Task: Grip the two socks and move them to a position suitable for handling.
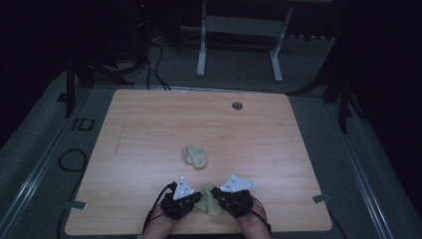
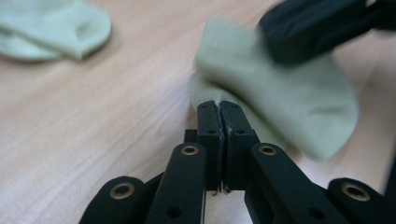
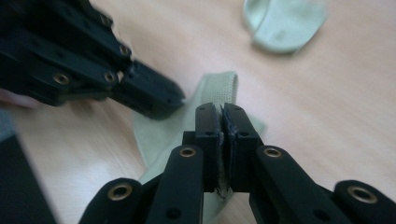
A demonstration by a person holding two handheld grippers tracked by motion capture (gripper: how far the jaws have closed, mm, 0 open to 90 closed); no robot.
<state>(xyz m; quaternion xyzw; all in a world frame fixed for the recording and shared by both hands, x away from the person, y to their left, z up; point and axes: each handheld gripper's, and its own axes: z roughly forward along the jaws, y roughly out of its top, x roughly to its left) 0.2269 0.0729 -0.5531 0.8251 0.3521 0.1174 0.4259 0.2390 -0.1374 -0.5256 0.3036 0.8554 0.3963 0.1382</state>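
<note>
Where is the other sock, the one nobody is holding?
In the high view, the loose sock lies mid-table, just beyond the two hand-held grippers.

wooden table (image 1: 149, 124) bearing two pale green socks (image 1: 195, 156)

The near sock (image 2: 280, 107) is blurred beside the left gripper (image 2: 219, 105). The far sock (image 2: 51, 28), beyond that gripper, is cut off by the frame edge.

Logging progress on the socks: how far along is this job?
Done: nothing obviously finished. In hand: the left gripper and right gripper are both shut on the near sock by the table's front edge. Left: the second sock lies apart, mid-table, untouched, so the two aren't yet together.
</note>
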